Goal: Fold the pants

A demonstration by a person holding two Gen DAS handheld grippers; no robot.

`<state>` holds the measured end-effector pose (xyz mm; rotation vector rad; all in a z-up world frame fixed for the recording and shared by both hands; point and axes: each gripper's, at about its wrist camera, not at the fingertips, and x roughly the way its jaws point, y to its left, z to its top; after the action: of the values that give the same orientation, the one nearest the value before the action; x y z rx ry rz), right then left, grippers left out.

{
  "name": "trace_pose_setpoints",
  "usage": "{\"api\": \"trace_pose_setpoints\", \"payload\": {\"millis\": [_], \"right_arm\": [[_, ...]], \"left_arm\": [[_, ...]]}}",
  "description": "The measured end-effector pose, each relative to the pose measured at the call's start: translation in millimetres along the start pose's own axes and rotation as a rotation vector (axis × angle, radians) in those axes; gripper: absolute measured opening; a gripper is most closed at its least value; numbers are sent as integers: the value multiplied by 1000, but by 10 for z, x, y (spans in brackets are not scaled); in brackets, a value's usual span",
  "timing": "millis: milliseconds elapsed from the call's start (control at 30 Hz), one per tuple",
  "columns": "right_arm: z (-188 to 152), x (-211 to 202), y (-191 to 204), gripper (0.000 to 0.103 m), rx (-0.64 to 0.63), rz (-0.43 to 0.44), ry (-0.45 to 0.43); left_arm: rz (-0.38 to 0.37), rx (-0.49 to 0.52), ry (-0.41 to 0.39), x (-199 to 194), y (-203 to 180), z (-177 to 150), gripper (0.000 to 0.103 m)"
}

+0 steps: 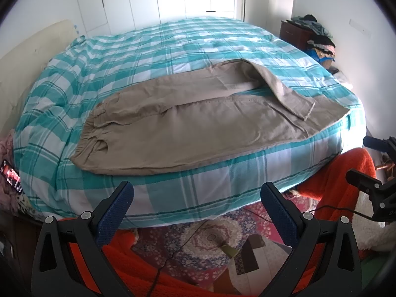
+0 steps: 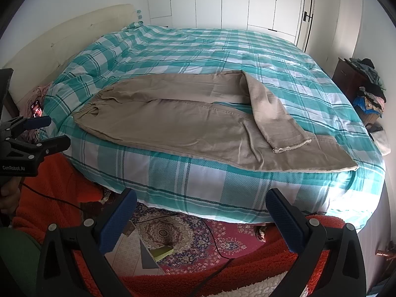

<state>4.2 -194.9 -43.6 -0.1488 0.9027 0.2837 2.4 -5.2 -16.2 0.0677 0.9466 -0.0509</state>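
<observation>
Tan pants lie flat along the near edge of the bed, waistband to the left and legs to the right; they also show in the right wrist view. The far leg is bent back over the near leg, its hem resting on it. My left gripper is open and empty, held below the bed's near edge. My right gripper is open and empty, also below the near edge. Each gripper shows in the other's view: right gripper, left gripper.
The bed has a teal and white checked cover and a cream headboard at the left. A phone lies by the pillow side. A dark nightstand piled with clothes stands at the right. A patterned rug and cables lie on the floor.
</observation>
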Motion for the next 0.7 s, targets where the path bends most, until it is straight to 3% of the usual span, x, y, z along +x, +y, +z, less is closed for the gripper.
{"api": "trace_pose_setpoints", "payload": {"millis": [700], "right_arm": [[6,12,20,103,-13,7,8]], "left_arm": [[-1,4,-1,-5,-3,2,102]]}}
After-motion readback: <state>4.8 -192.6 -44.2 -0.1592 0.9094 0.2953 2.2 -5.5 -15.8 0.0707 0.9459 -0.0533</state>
